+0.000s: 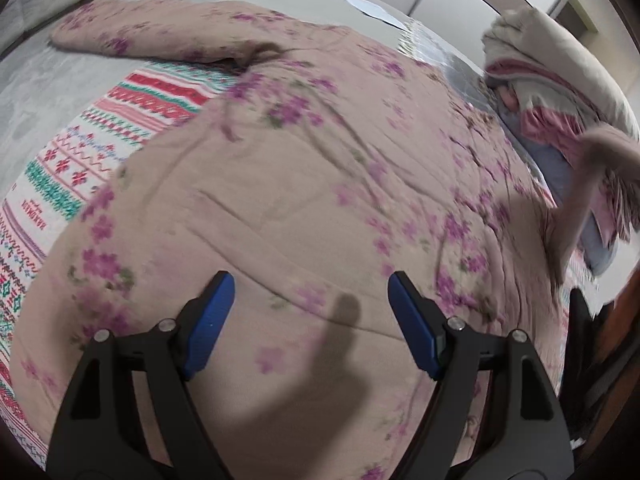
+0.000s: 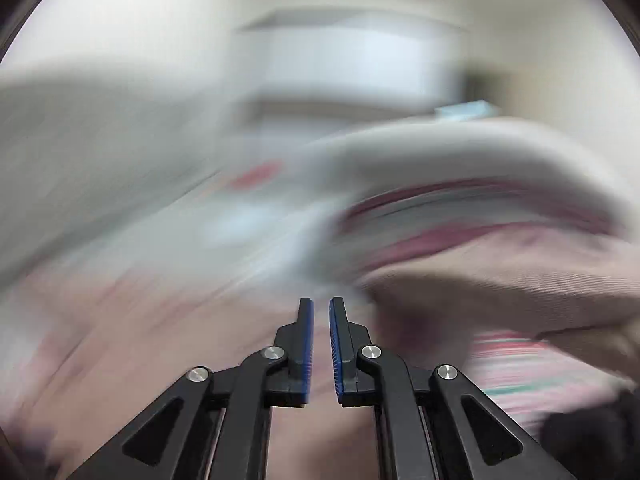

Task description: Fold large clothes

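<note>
Left tongs [image 1: 310,320] agape over floral garment [image 1: 300,168]; clothes pile [image 1: 552,92] beside.

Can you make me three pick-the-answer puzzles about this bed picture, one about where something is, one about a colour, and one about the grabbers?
1. Where does the striped patterned blanket lie?
A. on top of the flowery garment
B. under the flowery garment
C. on the floor

2. What colour are the flowers on the pinkish garment?
A. purple
B. yellow
C. orange

3. How does the left gripper stand?
A. clamped on the sleeve
B. wide open, holding nothing
C. shut on paper

Answers:
1 B: the garment's edge covers the blanket, which shows only beside it.
2 A: purple blossoms are scattered across the cloth.
3 B: its blue pads stand far apart above the cloth, with nothing between them.
</note>
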The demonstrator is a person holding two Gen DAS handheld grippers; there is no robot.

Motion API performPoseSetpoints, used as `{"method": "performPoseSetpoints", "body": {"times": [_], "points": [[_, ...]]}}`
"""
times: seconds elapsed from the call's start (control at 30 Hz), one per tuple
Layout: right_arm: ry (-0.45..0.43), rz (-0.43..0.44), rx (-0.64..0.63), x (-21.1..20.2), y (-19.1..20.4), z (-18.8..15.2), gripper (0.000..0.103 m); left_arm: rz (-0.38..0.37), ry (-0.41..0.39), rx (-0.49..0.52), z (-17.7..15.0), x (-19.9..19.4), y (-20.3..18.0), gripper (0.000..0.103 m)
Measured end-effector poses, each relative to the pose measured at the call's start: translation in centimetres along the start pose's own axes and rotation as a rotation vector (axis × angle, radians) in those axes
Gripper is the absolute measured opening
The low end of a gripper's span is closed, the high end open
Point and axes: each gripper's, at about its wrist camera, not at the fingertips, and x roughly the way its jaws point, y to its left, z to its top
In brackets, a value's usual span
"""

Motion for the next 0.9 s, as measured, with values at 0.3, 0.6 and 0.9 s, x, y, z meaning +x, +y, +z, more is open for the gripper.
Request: {"method": "performPoseSetpoints", "body": {"times": [0.3, 0.6, 0.9], "points": [[0.293, 0.159, -0.125, 7.0, 8.2, -6.7, 0.025, -0.028, -0.012, -0.116, 1.2, -0.6, 2.7, 0.079], [0.286, 0.049, 0.298, 6.6, -4.7, -6.2, 0.055, -0.044, -0.004, -0.112, 1.2, -0.6, 2.5, 0.079], [0.35, 0.061, 0.85, 8.4, -16.9, -14.3, 0.055, -0.041, -0.013, -0.077, 1.1, -0.7, 1.7, 0.079]]}}
